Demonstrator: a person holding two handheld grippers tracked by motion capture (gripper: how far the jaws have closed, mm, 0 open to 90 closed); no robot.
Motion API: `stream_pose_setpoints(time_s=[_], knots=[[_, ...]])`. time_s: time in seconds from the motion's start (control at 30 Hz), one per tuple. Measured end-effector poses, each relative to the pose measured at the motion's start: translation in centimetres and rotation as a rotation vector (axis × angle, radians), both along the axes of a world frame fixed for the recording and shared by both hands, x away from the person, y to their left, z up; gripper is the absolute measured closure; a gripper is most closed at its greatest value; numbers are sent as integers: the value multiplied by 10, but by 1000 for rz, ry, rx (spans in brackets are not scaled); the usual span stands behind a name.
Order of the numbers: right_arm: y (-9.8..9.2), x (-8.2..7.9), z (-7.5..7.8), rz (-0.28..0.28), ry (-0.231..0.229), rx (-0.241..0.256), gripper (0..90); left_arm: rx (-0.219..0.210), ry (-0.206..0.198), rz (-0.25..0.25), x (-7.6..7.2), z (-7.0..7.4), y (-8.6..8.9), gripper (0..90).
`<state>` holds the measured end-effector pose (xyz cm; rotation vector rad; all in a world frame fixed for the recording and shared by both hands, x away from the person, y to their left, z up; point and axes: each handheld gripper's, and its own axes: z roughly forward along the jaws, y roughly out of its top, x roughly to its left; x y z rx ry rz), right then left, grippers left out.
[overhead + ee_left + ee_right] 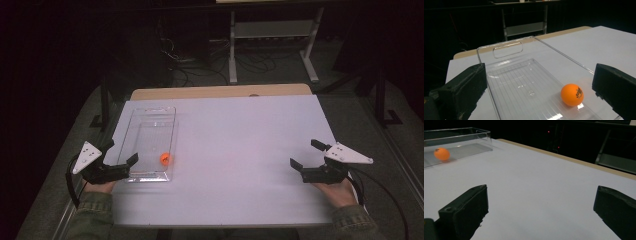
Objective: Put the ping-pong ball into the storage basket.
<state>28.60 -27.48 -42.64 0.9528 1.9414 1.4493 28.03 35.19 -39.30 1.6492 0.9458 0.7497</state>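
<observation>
Ball: the orange ball (572, 94) lies loose on the ribbed floor of the clear tray (506, 50), lower right of the left gripper view, near the tray's near end and close to its right-hand wall; in the high view it sits left of centre, low in the tray.
Tray: long, see-through, with a handle slot at its far end; it lies on the white counter (240, 145), in the left half of the high view.
Left tool: my left tool (120, 155) is spread wide, one jaw outside the tray's left wall, the other over its near right corner; it pinches nothing.
Right tool: my right tool (306, 154) is also spread and empty, low right in the high view, well apart from the tray.
Step in hand: I judge it to be picking the ball out with the left tool.
How to do it well: I'd bring both jaws inside the walls, centre them on the ball, come down from above, then close slowly; a glancing touch would send it rolling along the ribs.
Risk: a jaw catching the wall could shove the light tray.
</observation>
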Motion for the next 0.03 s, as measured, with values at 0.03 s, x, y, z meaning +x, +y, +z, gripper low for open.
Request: stream_pose_setpoints(time_s=[0.03], knots=[[0, 0, 0, 0, 0, 0, 0, 0, 0, 0, 0, 0, 0, 0]])
